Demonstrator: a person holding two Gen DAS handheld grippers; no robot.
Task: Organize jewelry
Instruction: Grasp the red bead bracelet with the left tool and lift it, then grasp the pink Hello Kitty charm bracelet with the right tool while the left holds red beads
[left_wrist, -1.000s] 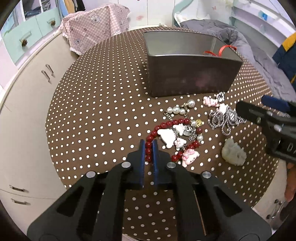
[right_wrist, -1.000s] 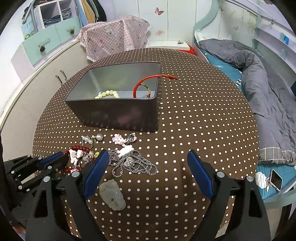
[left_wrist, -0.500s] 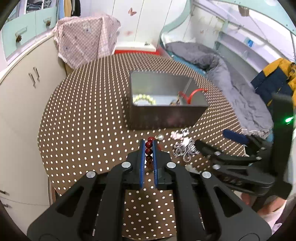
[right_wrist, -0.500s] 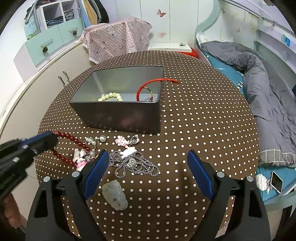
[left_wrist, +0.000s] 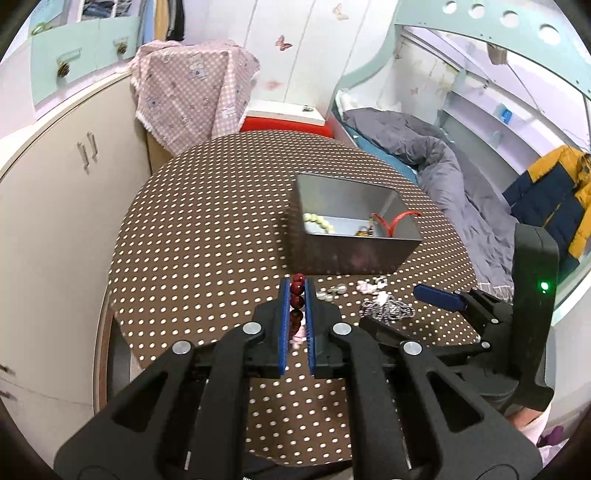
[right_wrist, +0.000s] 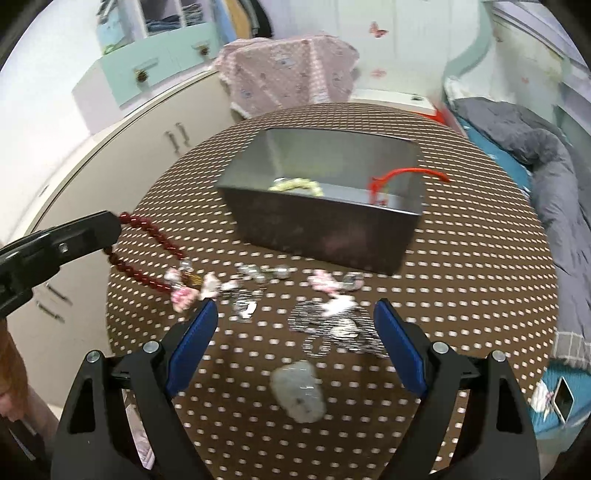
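Observation:
My left gripper is shut on a red bead bracelet and holds it above the dotted table. From the right wrist view the bracelet hangs from the left gripper, its pink and white charms trailing low by the table. A grey metal box holds a pale green bead bracelet and a red cord. My right gripper is open and empty above a silver chain and a pale jade pendant.
Pearl beads and small pink charms lie in front of the box on the round brown dotted table. Cream cabinets stand left, and a bed with a grey quilt stands right.
My left gripper has lifted the red bead bracelet off the table and pulled back from the pile. The right gripper stayed open over the chain and pendant.

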